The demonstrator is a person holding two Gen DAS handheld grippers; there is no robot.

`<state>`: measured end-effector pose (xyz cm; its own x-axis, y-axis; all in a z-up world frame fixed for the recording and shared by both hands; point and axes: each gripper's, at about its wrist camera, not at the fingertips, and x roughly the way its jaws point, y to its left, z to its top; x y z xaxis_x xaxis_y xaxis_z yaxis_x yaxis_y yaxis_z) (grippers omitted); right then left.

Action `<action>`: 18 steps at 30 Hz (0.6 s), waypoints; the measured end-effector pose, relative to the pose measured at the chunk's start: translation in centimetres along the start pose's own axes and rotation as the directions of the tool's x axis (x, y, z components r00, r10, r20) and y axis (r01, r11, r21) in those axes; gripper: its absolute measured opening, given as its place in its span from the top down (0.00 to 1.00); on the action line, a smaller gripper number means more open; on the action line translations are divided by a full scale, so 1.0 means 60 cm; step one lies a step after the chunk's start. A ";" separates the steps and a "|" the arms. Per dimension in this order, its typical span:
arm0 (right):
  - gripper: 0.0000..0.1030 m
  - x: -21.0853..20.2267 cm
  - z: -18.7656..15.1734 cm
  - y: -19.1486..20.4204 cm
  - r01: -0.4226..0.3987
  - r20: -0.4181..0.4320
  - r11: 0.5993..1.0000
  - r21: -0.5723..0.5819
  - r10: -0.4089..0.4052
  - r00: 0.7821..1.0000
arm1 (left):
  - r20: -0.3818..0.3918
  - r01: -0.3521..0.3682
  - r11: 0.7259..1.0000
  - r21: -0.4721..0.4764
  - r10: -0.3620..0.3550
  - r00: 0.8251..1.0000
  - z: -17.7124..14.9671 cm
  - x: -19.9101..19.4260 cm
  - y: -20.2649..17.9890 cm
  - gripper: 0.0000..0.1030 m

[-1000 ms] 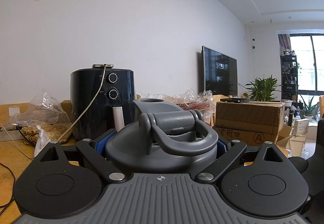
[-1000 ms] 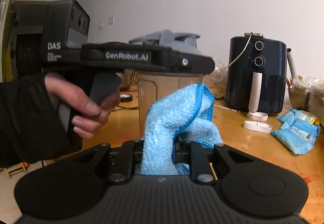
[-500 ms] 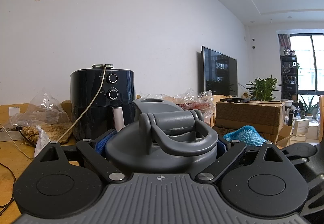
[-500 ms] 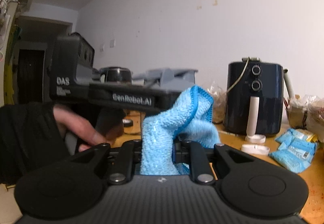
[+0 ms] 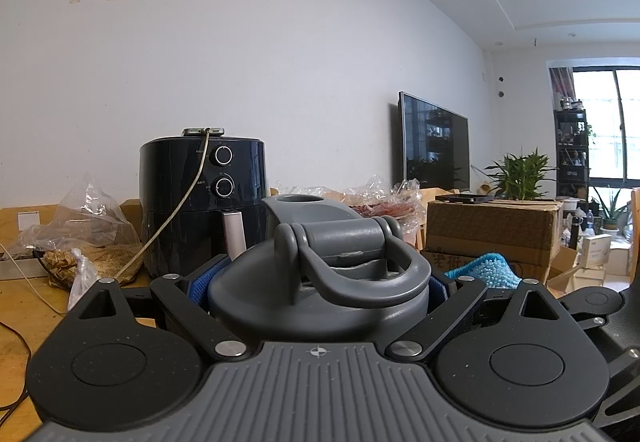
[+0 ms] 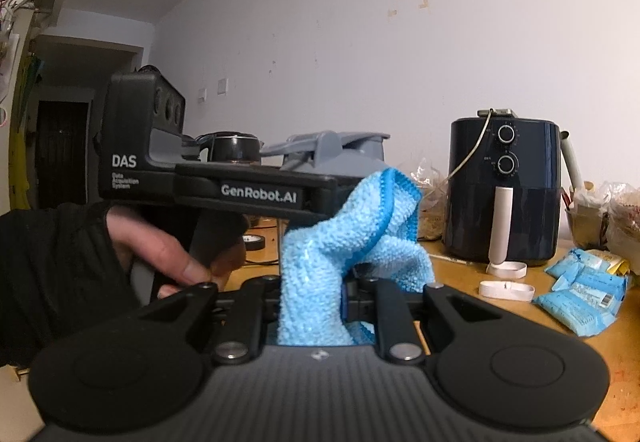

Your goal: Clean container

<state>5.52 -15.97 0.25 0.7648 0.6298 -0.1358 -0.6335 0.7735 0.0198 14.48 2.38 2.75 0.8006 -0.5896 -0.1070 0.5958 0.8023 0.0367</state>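
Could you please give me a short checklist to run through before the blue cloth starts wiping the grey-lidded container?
1. Left gripper clamped on the grey plastic lid of the clear container: ok.
2. Right gripper shut on the light blue microfibre cloth: ok.
3. Cloth beside the container: ok.
4. Cloth touching the container: cannot tell.
5. Black air fryer apart from the cloth: ok.

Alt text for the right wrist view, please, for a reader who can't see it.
The right hand-held gripper is shut on a bunched blue cloth, raised near the grey lid of a container clamped in the left hand-held gripper. A black air fryer and blue packets stand on the wooden table behind.
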 end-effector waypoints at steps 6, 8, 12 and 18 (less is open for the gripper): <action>0.88 -0.018 -0.007 -0.006 0.006 -0.009 1.000 -0.006 -0.007 1.000 | 0.001 -0.001 1.000 0.000 0.001 1.000 0.001 0.000 0.000 0.08; 0.88 -0.026 -0.008 -0.008 0.009 -0.011 1.000 -0.008 -0.010 1.000 | 0.000 -0.002 1.000 0.000 0.002 1.000 0.001 0.000 -0.001 0.08; 0.88 -0.045 -0.012 -0.012 0.017 -0.017 1.000 -0.010 -0.017 1.000 | -0.001 -0.002 1.000 0.001 0.002 1.000 0.003 -0.001 -0.001 0.08; 0.86 -0.062 -0.019 -0.021 0.031 -0.031 1.000 0.000 -0.031 0.999 | 0.000 -0.003 1.000 0.001 0.003 1.000 0.003 -0.001 -0.002 0.08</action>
<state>3.31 -19.37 -0.41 0.7801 0.6030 -0.1668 -0.6093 0.7928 0.0159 14.35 2.32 2.96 0.8024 -0.5872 -0.1067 0.5934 0.8040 0.0380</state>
